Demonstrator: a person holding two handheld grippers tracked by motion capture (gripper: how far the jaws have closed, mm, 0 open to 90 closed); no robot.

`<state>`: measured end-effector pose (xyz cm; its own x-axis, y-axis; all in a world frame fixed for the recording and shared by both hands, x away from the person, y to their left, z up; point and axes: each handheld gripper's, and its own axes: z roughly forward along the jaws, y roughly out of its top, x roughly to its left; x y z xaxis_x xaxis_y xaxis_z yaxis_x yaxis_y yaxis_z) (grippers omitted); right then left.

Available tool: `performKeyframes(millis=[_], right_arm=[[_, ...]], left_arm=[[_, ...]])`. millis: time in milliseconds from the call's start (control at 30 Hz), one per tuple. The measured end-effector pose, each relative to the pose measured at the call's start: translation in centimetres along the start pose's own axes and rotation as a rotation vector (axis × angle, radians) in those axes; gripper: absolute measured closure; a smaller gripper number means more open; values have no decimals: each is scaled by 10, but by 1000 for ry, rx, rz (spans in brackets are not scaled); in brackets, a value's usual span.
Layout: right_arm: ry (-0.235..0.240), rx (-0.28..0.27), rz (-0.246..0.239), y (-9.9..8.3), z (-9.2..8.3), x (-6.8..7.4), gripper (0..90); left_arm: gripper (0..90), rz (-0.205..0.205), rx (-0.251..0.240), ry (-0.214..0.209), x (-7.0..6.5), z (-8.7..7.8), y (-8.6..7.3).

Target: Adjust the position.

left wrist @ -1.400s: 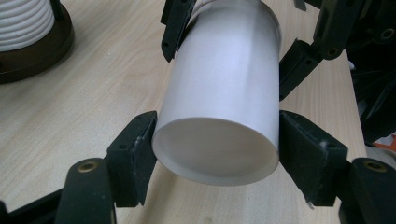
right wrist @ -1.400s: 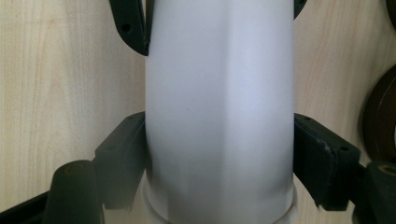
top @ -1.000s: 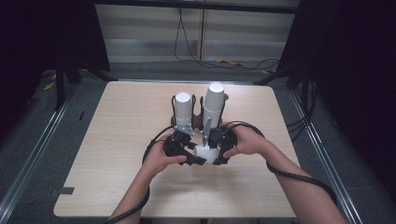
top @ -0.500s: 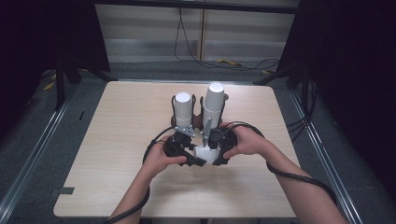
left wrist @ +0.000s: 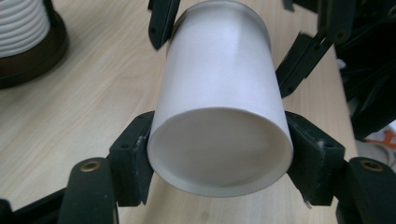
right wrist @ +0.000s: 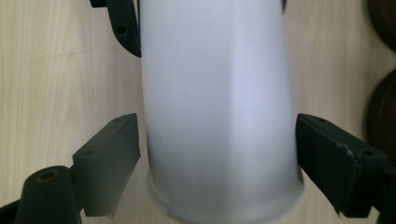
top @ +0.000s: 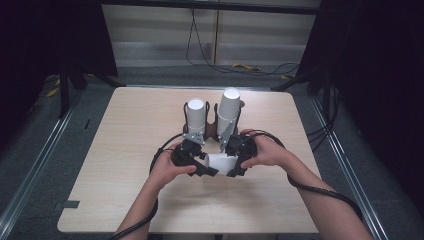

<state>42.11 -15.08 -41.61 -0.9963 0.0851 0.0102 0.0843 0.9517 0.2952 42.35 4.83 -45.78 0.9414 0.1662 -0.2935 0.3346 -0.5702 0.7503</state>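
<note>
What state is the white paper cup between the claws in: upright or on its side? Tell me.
On its side: the white paper cup lies level, its open mouth facing the left claw's camera.

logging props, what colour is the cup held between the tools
Plain white paper cup, no pattern; clearest in the left gripper view.

Lab: dark-curtained table (top: 125, 150), floor cables (top: 240, 67)

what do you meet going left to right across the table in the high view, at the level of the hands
left hand → left gripper → white paper cup lying on its side → right gripper → right hand
</note>
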Motion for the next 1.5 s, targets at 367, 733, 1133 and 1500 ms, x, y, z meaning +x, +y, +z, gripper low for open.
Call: performKeyframes(millis=[367,733,1133,1500], right_arm=[[-23,-100,85,-21,-3,-5,140],[-37,-212,125,-41,1,-6,147],[-35,-305,179,-52,10,-5,148],[-35,-353,198,-59,15,-4,142]], left_arm=[[330,-32,-42,13,3,-15,-3],[330,-41,-73,15,3,-21,-2],[330,-38,-71,15,2,-20,-2],[332,-34,-53,8,1,-16,-1]])
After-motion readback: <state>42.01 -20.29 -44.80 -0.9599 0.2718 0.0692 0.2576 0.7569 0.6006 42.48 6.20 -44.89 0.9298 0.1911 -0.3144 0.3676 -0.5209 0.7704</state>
